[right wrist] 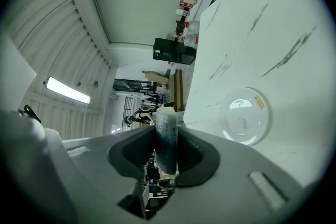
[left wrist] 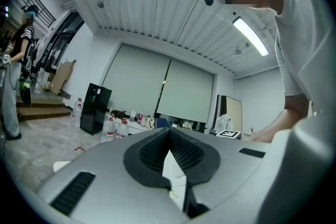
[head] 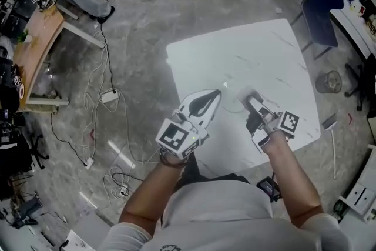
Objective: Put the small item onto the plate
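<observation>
Looking down from the head view, the person stands at the near edge of a white table (head: 276, 56) with grey veins and holds both tools over it, side by side and close together. The left gripper (head: 217, 94) points away from the body with its jaw tips drawn together into a point, a dark oval gap showing behind them. The right gripper (head: 249, 100) is blurred, and what it carries cannot be made out from this height. A blue chair (head: 320, 14) stands beyond the far corner of the table, and white cables (head: 106, 97) trail across the grey floor to the left. The left gripper view looks level across the room: its two dark ribbed pads (left wrist: 152, 152) meet at the tips in a narrow wedge, and nothing is caught between them. Beyond them are a black cabinet (left wrist: 93, 108), water bottles (left wrist: 115, 127) on the floor and pale roller blinds (left wrist: 157, 86) under a ribbed ceiling. The right gripper view shows its jaws partly closed and clamped on the small item (right wrist: 167, 139), a dark cylinder with a pale top standing upright between the pads and rising a little above them. The clear round plate (right wrist: 245, 115) lies flat on the white table to the right of the jaws in this view, empty. The small item is apart from the plate and clear of the tabletop.
</observation>
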